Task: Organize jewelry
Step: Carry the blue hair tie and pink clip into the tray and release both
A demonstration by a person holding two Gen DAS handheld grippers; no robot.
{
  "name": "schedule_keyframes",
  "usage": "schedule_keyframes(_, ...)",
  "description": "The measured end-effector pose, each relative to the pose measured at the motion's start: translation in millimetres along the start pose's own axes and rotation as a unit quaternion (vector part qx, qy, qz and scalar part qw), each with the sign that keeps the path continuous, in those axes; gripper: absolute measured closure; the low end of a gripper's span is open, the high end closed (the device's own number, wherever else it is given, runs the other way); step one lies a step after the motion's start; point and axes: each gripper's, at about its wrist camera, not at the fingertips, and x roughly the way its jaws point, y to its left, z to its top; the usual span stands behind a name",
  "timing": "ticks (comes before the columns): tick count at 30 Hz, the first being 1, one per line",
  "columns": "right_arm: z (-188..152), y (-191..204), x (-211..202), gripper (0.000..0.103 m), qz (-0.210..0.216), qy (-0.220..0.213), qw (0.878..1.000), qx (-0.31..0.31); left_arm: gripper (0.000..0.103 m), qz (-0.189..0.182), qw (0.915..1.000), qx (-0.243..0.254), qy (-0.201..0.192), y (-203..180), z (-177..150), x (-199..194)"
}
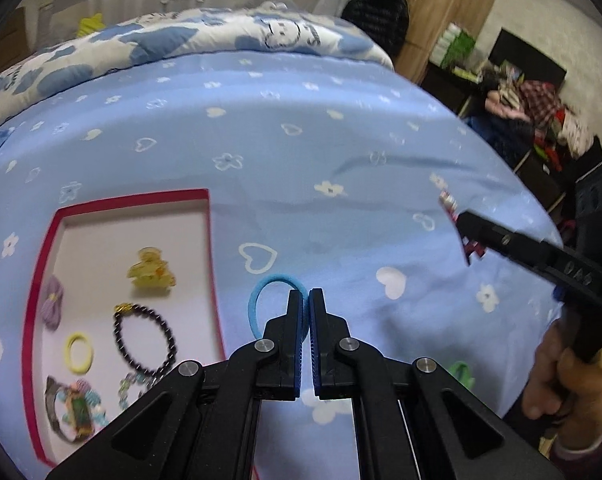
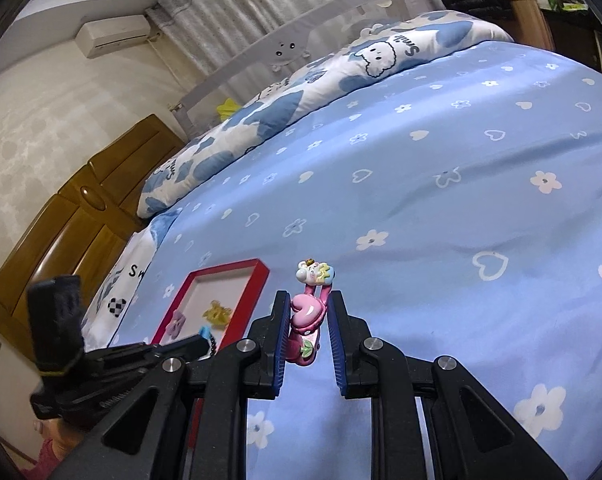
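Left tongs (image 1: 306, 294) pinch a blue hair tie (image 1: 261, 300) beside the red box (image 1: 41, 264); right tongs (image 2: 309, 298), part-open, seemingly grip a pink hair clip (image 2: 307, 314), detailed only from the right wrist.

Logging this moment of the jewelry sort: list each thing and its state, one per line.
left gripper: shut on blue hair tie
right gripper: shut on pink hair clip, held off the bed
red box: open, lidless, on blue bedsheet
black bead bracelet: in box
yellow claw clip: in box
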Motion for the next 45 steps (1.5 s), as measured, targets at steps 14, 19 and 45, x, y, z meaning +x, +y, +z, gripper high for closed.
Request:
schedule_keyframes(14,-23,58,-2,0.085,0.039,0.018,0.998,-0.051,0.101,0.012,0.9975,-0.048,-0.051,42,-44,-92)
schedule_keyframes(19,-29,77,4,0.084,0.051,0.027,0.996,-0.068,0.101,0.021,0.9958,-0.064,-0.062,56,-53,-110)
schedule_keyframes(45,-41,157,65,0.085,0.092,0.067,0.985,-0.128,0.101,0.068,0.9862,-0.129,-0.078,124,-69,-136)
